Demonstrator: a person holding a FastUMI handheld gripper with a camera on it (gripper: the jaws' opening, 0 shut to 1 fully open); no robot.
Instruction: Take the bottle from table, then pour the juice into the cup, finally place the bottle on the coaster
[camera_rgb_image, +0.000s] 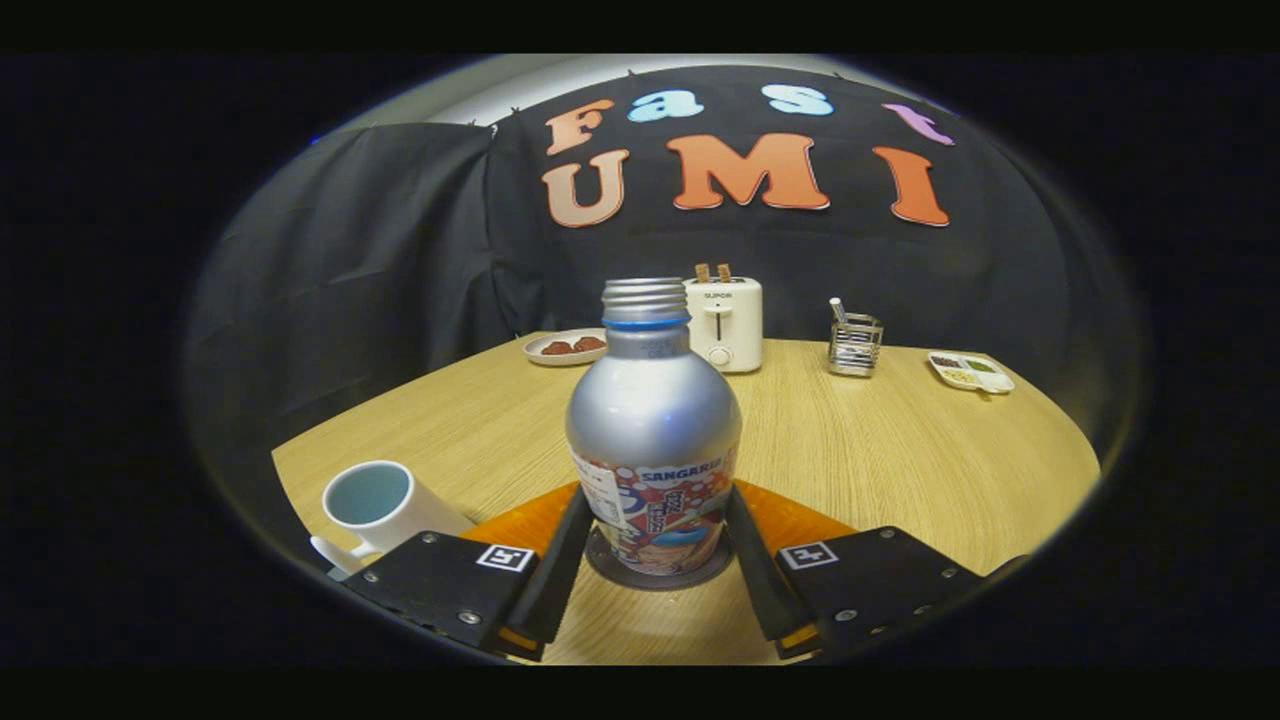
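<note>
A silver metal bottle (652, 420) with a colourful label and an uncapped threaded neck stands upright between my fingers. Its base rests on a dark round coaster (612, 578) on the wooden table (900, 450). My gripper (657, 505) is closed around the lower, labelled part of the bottle, and both fingers (562, 555) lie against its sides. A white cup (378, 503) with a pale blue inside stands just left of the left finger, handle toward me. I cannot see any liquid in it.
Beyond the bottle, along the table's far edge, stand a plate with brown food (565, 347), a white toaster (724, 322), a wire holder (856, 344) and a small divided dish (970, 371). An orange surface (522, 525) shows behind the fingers on both sides.
</note>
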